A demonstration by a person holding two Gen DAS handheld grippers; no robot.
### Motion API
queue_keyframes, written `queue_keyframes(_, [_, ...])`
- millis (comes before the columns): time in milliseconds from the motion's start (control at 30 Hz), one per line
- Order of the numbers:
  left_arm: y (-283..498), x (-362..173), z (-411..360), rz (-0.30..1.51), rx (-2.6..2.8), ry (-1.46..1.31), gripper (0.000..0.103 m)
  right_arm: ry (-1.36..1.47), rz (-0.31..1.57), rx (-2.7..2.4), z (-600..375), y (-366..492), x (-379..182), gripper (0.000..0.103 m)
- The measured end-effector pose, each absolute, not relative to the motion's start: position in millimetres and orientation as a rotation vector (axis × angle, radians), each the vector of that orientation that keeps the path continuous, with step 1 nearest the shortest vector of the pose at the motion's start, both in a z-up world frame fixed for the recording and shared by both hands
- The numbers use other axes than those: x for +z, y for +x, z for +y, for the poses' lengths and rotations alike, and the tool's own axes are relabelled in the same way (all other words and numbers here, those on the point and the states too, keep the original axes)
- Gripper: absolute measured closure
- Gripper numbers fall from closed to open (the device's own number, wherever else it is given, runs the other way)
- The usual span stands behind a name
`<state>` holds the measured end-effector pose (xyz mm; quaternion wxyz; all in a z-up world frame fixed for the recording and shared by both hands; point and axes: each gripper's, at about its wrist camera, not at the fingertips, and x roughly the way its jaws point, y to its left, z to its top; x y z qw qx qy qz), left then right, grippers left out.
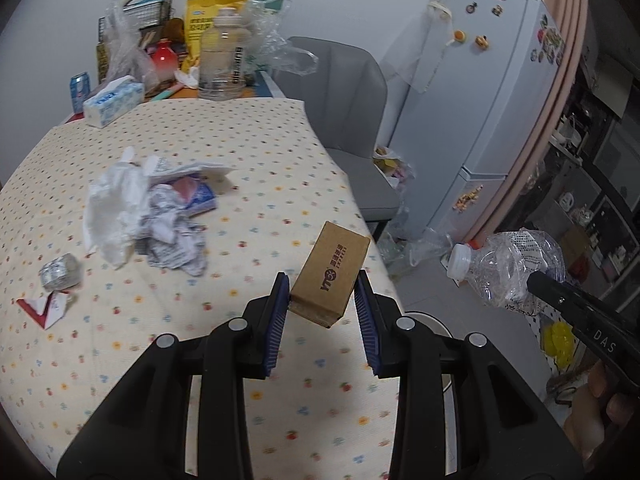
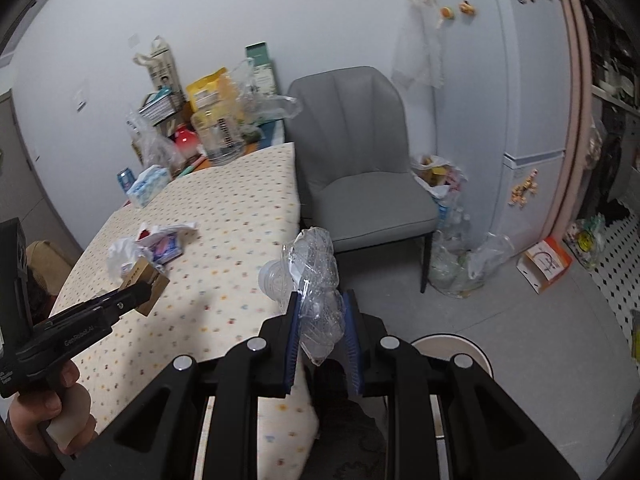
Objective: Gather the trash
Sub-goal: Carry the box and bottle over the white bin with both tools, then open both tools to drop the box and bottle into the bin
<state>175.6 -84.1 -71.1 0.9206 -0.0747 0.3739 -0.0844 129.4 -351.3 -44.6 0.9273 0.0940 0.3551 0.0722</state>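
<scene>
Spotted cream cloth covers the worktop [image 1: 248, 152] we are clearing, and both pairs of tongs are loaded. Our left tongs [image 1: 323, 308] are clamped on a small brown cardboard box with dark print [image 1: 331, 270], carried just above the cloth near the worktop's corner. Our right tongs [image 2: 320, 322] pinch a crushed clear plastic bottle with a white cap [image 2: 314, 280], which hangs past the worktop's edge, over the floor.

So two pieces are picked up but, as far as we can judge, not yet dropped anywhere. A round white rim [image 2: 452, 346], partly hidden below the right tongs, may be the bin; we cannot tell for sure.

Plenty is left on the cloth: a heap of crumpled white tissue and printed paper with a blue wrapper [image 1: 148, 208], a small crushed silvery wad [image 1: 60, 272], and a torn red-and-white paper scrap [image 1: 44, 306] just beside it.

Farther back, a blue-and-white tissue pack [image 1: 112, 102], a large clear plastic jug [image 1: 222, 60] and assorted bags and boxes crowd the far end. A grey upholstered chair [image 2: 360, 160] stands against the worktop's side, with plastic bags of rubbish [image 2: 460, 256] on the floor between it and the white fridge with magnets [image 1: 480, 100]. Nothing blocks the path downward.
</scene>
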Motion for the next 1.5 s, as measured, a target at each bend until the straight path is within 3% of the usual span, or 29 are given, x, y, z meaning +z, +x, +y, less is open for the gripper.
queue_keyframes(567, [207, -94, -180, 0.843, -0.260, -0.049, 0.069, 0.350, 0.807, -0.002, -448, 146, -129, 0.080])
queue_keyframes(600, [208, -95, -185, 0.846, -0.265, -0.044, 0.069, 0.358, 0.800, -0.004, -453, 148, -133, 0.069])
queue_keyframes(633, [210, -95, -187, 0.849, -0.270, -0.039, 0.069, 0.370, 0.796, -0.017, -459, 149, -136, 0.037])
queue_keyframes(667, [213, -96, -192, 0.853, -0.275, -0.034, 0.069, 0.378, 0.783, -0.032, -464, 148, -139, 0.026])
queue_keyframes(700, [214, -98, -197, 0.856, -0.283, -0.026, 0.069, 0.384, 0.769, -0.049, -470, 146, -140, 0.024])
queue_keyframes(1000, [224, -110, -252, 0.896, -0.373, 0.025, 0.069, 0.436, 0.830, -0.126, -513, 124, -164, 0.024])
queue_keyframes(1367, [229, -125, -322, 0.950, -0.503, 0.066, 0.068, 0.461, 0.788, -0.226, -564, 86, -154, 0.024])
queue_keyframes(1400, [229, -125, -326, 0.956, -0.518, 0.064, 0.064, 0.465, 0.788, -0.231, -567, 84, -154, 0.024])
queue_keyframes(1467, [228, -126, -331, 0.963, -0.532, 0.061, 0.020, 0.470, 0.788, -0.239, -570, 82, -153, 0.024])
queue_keyframes(1500, [227, -124, -331, 0.949, -0.535, 0.057, 0.015, 0.469, 0.786, -0.248, -571, 80, -153, 0.024])
